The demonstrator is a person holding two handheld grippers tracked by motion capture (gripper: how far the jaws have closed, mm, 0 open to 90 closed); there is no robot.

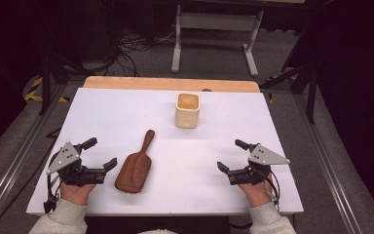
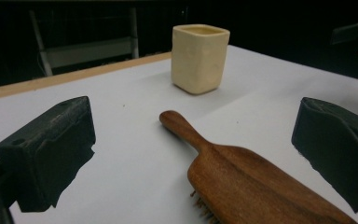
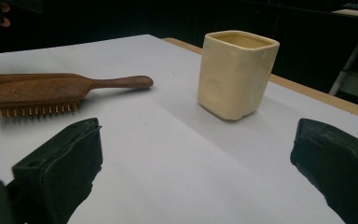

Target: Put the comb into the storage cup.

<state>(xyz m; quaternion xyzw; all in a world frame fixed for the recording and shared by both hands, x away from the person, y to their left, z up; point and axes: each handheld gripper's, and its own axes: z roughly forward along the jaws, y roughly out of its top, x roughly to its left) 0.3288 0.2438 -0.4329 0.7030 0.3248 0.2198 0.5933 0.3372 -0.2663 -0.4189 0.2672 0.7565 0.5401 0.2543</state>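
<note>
step: nothing gripped; hairbrush (image 1: 135,167) lies lower centre, cup (image 1: 187,110) upper centre
left gripper (image 1: 99,155): jaws apart, empty
right gripper (image 1: 231,155): jaws apart, empty
next: likely brush grasp, handle reached first

One white table (image 1: 126,112) fills the middle of the high view, with one strip of bare wood (image 1: 170,83) along its upper edge. On it lie two kinds of thing: one wooden hairbrush (image 1: 135,165), left of centre, and one cream square-sided cup (image 1: 187,110), just above centre. Two grippers count in the lower part of the frame: one left gripper (image 1: 101,153) at lower left and one right gripper (image 1: 230,156) at lower right, each with two black jaws. One pale metal frame (image 1: 216,34) stands on two legs at the top centre.
</note>
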